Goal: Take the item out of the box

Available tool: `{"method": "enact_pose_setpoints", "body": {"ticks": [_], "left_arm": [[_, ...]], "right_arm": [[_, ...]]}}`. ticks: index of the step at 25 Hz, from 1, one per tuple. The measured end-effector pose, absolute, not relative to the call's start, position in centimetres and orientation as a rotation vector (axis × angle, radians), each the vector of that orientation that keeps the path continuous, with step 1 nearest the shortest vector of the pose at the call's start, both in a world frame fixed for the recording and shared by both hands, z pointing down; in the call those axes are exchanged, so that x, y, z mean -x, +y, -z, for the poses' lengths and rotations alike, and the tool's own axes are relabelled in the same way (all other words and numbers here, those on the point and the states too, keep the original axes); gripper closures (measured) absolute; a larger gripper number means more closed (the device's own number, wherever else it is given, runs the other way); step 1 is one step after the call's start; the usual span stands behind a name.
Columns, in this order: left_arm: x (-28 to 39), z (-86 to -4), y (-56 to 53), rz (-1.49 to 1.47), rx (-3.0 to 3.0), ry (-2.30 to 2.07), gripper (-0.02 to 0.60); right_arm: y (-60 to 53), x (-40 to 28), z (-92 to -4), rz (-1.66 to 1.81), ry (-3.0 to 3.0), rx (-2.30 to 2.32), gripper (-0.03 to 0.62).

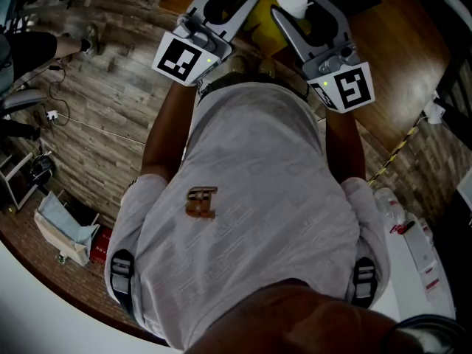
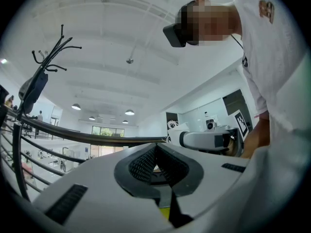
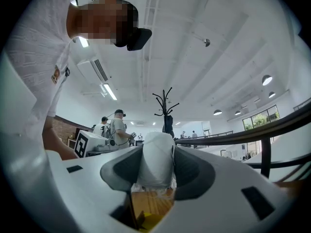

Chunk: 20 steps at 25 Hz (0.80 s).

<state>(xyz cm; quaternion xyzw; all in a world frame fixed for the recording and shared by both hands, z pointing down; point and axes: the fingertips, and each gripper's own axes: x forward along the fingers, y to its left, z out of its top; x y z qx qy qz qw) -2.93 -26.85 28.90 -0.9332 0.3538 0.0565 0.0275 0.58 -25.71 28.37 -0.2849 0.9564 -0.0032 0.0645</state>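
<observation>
White item (image 1: 290, 0) gripped upright in right tool (image 3: 156, 152) — held above yellow box (image 1: 259, 22), just left of it. Left tool (image 2: 155, 149) closed, empty. I judge bare worktop (image 1: 398, 57) to right nearest for set-down.

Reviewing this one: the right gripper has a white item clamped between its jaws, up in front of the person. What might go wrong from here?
1. The white item is rounded and sticks out past the pads of the right gripper. It might slip and fall onto the wooden surface below.
2. The left gripper, jaws together and empty, sits close beside the right one. A sideways move may knock the item loose.
</observation>
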Motion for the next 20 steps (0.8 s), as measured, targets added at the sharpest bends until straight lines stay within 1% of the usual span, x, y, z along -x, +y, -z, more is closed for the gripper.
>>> {"method": "enact_pose_setpoints", "body": {"ticks": [20], "left_arm": [[3.15, -28.41, -26.27, -0.151, 2.884, 1.085, 0.561]], "right_arm": [[-24.7, -0.1, -28.03, 0.005, 2.889, 0.847, 0.396]]}}
